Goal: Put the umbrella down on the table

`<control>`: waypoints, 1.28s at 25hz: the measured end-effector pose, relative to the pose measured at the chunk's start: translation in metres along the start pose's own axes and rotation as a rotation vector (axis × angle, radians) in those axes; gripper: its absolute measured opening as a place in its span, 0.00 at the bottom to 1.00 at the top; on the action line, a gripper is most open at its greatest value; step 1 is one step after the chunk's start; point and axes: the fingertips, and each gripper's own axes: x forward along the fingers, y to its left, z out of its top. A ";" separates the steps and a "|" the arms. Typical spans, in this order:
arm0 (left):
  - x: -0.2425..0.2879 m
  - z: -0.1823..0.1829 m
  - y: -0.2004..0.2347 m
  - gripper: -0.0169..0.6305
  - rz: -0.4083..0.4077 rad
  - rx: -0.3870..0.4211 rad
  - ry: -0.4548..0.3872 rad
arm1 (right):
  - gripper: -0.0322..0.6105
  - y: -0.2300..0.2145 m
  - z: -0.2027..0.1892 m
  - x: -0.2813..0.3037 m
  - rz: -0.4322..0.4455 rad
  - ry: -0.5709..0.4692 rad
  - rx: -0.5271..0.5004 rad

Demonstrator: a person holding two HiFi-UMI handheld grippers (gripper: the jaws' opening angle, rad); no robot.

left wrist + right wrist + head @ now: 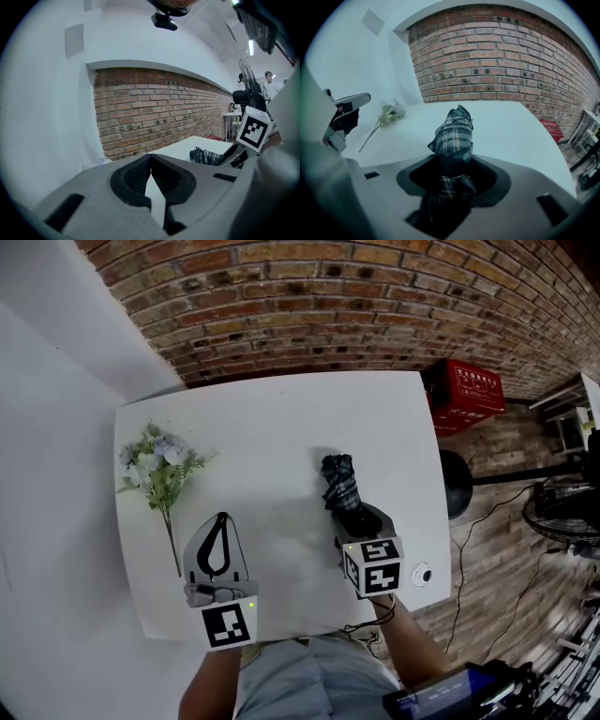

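Umbrella [339, 482] check: found folded, in dark plaid cloth, clamped near one end between the jaws of the right gripper [359, 519], with the bunched cloth end sticking out ahead over the right half of the table [272, 418]. Seen tilted down toward the tabletop in the right gripper view; cannot tell whether the far end touches it. Judged late in the task: held low over the surface, not yet laid flat, not yet let go. Left to do: lower to rest, part the jaws, draw back. Noted the left gripper [221, 521] over the table's near left part, jaws closed tip to tip on nothing, taking no part.

Surface: white, plain, with bare room around the umbrella. Only a spray of pale flowers [159, 470] lying well apart at the left, and a small round white fitting [422, 575] at the near right corner. No obstruction found at the likely landing spot.

Room: red brick wall [328, 306] behind the table, white wall [47, 427] at the left. To the right, a red crate [466, 395] on the wood-look floor [506, 521], a black round stand base [457, 484], a floor fan [562, 512] and loose cables [469, 559].
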 end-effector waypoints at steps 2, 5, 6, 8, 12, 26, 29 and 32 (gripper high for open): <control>0.000 -0.001 0.002 0.03 0.003 -0.001 -0.002 | 0.38 0.000 -0.001 0.002 -0.002 0.009 0.002; -0.002 0.000 0.004 0.04 0.008 -0.006 -0.010 | 0.43 0.002 -0.004 0.006 0.024 0.036 0.003; -0.003 0.001 0.003 0.04 0.009 -0.007 -0.013 | 0.49 0.004 -0.005 0.007 0.042 0.046 0.009; -0.005 0.005 0.001 0.04 0.007 -0.004 -0.019 | 0.61 0.007 -0.005 0.006 0.070 0.050 0.023; -0.012 0.013 -0.002 0.04 0.008 -0.005 -0.032 | 0.64 0.006 0.002 -0.003 0.065 0.012 0.005; -0.072 0.117 -0.027 0.04 0.001 0.004 -0.225 | 0.31 0.040 0.115 -0.162 0.107 -0.513 -0.088; -0.087 0.142 -0.032 0.04 0.005 0.024 -0.270 | 0.14 0.052 0.130 -0.199 0.084 -0.607 -0.154; -0.105 0.166 -0.038 0.04 0.015 0.044 -0.325 | 0.06 0.061 0.139 -0.226 0.078 -0.668 -0.185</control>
